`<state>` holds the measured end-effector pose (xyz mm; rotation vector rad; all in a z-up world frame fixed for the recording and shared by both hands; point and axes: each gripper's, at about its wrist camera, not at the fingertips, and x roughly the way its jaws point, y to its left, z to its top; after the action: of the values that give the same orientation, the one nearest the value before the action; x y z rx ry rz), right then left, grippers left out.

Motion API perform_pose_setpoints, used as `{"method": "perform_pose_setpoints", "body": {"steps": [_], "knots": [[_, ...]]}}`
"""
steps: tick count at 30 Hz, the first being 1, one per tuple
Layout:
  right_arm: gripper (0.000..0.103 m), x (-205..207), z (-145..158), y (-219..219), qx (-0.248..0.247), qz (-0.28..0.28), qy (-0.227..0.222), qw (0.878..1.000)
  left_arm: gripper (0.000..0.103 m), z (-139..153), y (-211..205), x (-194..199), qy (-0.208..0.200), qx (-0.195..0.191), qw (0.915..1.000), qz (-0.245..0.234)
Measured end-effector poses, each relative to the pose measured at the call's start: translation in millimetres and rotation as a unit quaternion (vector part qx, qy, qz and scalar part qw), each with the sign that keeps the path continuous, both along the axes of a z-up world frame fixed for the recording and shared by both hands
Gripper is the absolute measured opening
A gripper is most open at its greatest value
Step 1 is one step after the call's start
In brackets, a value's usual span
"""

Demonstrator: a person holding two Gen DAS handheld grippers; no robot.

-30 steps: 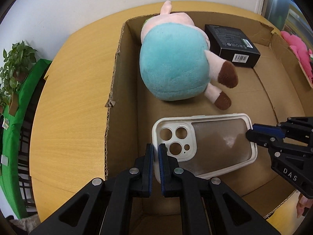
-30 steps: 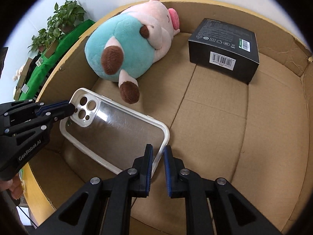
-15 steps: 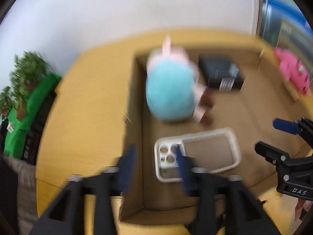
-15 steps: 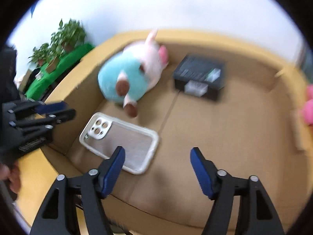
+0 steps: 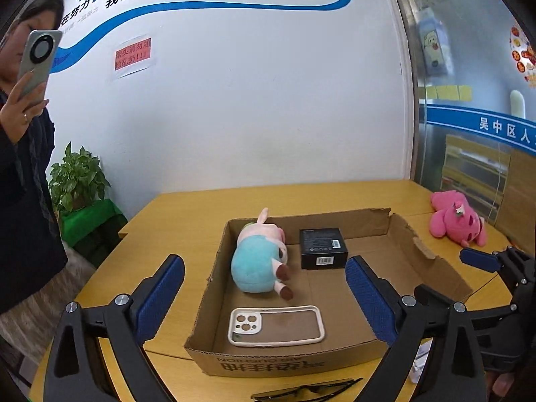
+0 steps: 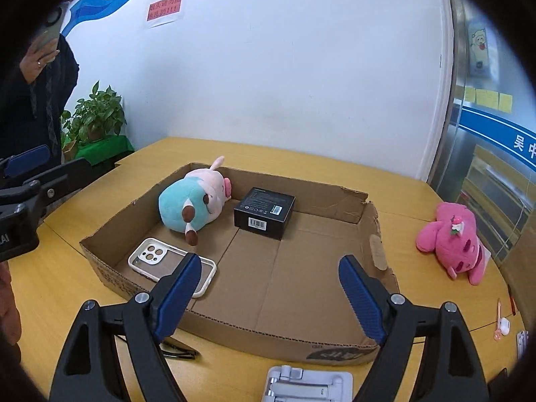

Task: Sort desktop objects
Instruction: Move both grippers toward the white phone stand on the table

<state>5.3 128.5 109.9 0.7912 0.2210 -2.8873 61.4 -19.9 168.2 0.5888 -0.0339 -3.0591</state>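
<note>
A shallow cardboard box [image 5: 207, 355] [image 6: 375, 224] sits on the yellow table. In it lie a white-rimmed clear phone case [image 5: 276, 325] [image 6: 171, 263], a teal and pink pig plush [image 5: 259, 258] [image 6: 192, 201] and a black carton [image 5: 322, 247] [image 6: 264, 211]. My left gripper [image 5: 264, 298] is open and empty, held back above the box's near wall. My right gripper [image 6: 269, 288] is open and empty, also above the near side. A pink plush [image 5: 457, 217] [image 6: 452, 238] lies on the table right of the box.
Black glasses [image 5: 308, 392] [image 6: 176, 350] lie on the table in front of the box. A white folding stand [image 6: 308, 383] sits at the near edge. Small pink items [image 6: 500, 326] lie at the right. A person with a phone [image 5: 26, 134] stands left, by a plant [image 5: 78, 181].
Both grippers have let go of the phone case, opened wide and pulled back and up. The case now lies flat in the box's near left corner.
</note>
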Motion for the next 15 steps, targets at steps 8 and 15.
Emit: {"method": "perform_pose_setpoints", "body": {"steps": [8,15], "knots": [[0.084,36,13,11,-0.029,-0.014,0.033,0.999,0.099,-3,-2,23,0.002,0.017,0.9998,0.008],[0.088,34,-33,59,-0.121,0.009,-0.066,0.990,0.099,-28,17,43,-0.011,0.039,0.9975,-0.058]]}}
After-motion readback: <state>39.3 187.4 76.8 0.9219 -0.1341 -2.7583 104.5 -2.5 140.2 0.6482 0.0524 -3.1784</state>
